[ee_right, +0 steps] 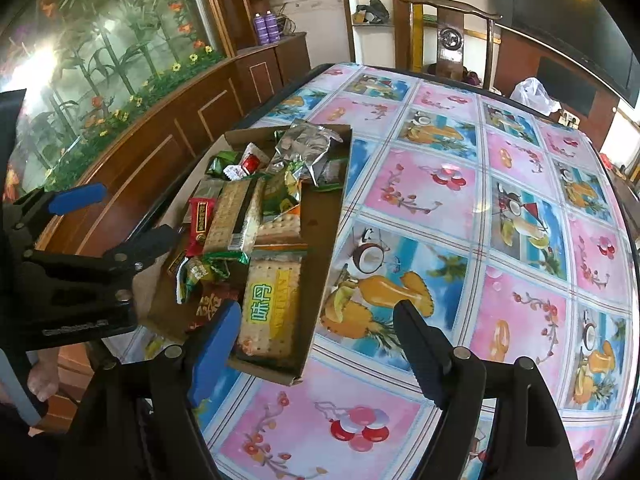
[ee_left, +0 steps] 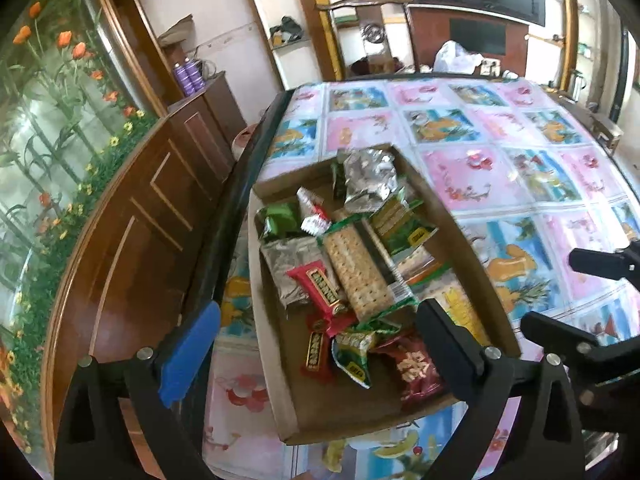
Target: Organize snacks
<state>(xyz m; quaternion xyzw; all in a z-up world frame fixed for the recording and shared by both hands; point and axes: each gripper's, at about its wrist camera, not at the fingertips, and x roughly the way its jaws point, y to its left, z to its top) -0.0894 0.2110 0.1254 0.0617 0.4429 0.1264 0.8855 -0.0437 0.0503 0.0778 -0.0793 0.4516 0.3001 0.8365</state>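
Note:
A shallow cardboard tray lies at the table's left edge, full of snack packets. Among them are a long cracker pack, a red bar, silver foil bags and a yellow-green cracker pack. The tray also shows in the right wrist view. My left gripper is open and empty above the tray's near end. My right gripper is open and empty, hovering at the tray's near right corner. The left gripper shows in the right wrist view, and the right one in the left wrist view.
The table has a glossy fruit-and-flower cloth. A wooden cabinet runs along the left, close to the table edge. A wooden chair stands at the far end. A white plastic bag lies behind the table.

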